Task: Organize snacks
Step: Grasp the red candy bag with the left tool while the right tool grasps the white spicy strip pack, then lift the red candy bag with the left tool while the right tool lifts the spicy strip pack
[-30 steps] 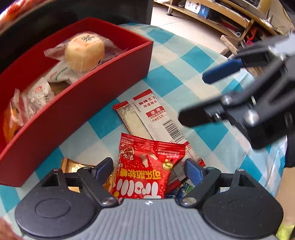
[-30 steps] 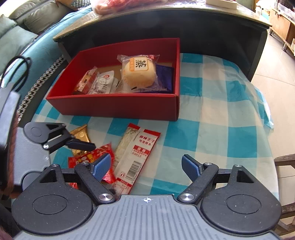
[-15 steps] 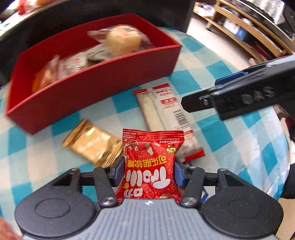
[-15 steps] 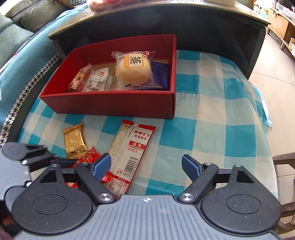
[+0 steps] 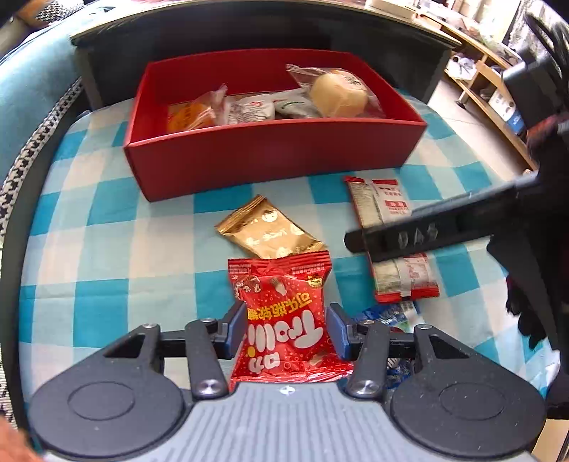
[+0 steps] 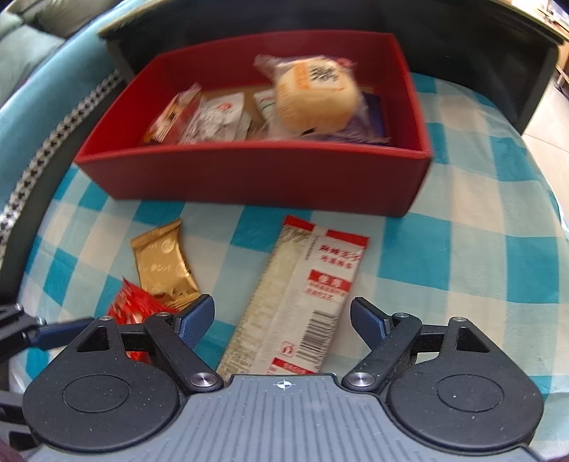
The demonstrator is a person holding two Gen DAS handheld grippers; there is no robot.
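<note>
My left gripper (image 5: 286,330) is shut on a red candy packet (image 5: 282,320) and holds it above the checked tablecloth. A gold packet (image 5: 268,232) and a long white-and-red packet (image 5: 389,216) lie on the cloth in front of the red box (image 5: 270,160), which holds several wrapped snacks. My right gripper (image 6: 282,316) is open and empty, its fingers on either side of the long white-and-red packet (image 6: 302,298). The red box (image 6: 256,174) and gold packet (image 6: 163,264) show there too. The red packet (image 6: 137,309) peeks out at left.
A blue-and-white wrapper (image 5: 389,314) lies under my left gripper's right finger. The right gripper's arm (image 5: 444,227) crosses the right side of the left wrist view. A dark table edge (image 5: 249,21) stands behind the box. A sofa (image 6: 32,46) is at far left.
My left gripper closed on the red packet and lifted it back from the cloth. My right gripper moved forward and lower over the long white-and-red packet.
</note>
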